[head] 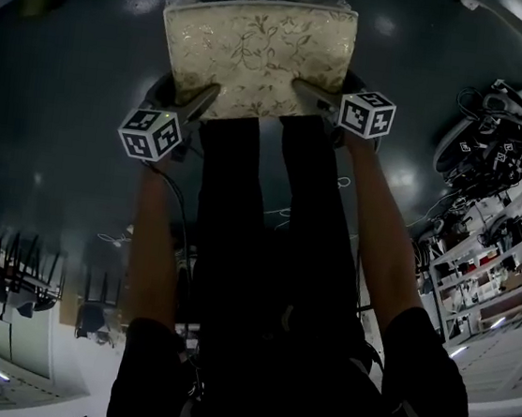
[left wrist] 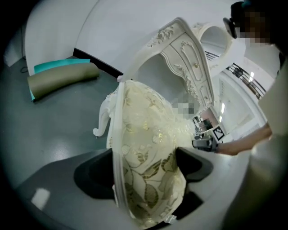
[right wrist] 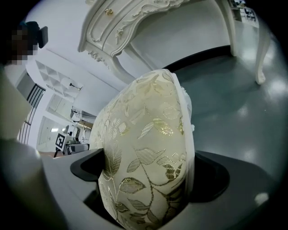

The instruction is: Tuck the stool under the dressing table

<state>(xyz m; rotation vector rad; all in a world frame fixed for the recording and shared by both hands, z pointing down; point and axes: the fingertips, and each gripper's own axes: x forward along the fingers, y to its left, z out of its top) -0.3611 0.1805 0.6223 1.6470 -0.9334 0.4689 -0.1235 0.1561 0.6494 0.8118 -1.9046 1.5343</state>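
The padded seat edge of the stool (left wrist: 144,130) is clamped between the jaws of the left gripper (left wrist: 146,166), with the leaf-patterned cushion and its white frame filling the gap from pad to pad. The opposite near corner of the same seat is clamped in the same way by the right gripper (right wrist: 148,175), whose jaws are spread wide by the thick cushion. In the head view, the two grippers are seen at the near corners of the seat, one on each side, each carrying its marker cube (head: 150,133). A curved white stool leg (left wrist: 102,119) is seen beyond the left jaws, above the dark glossy floor (left wrist: 54,130). The carved white dressing table (right wrist: 130,22) is seen ahead of the stool, and the stool is not yet beneath it. A rolled mat (left wrist: 63,78) lies by the wall, well apart.
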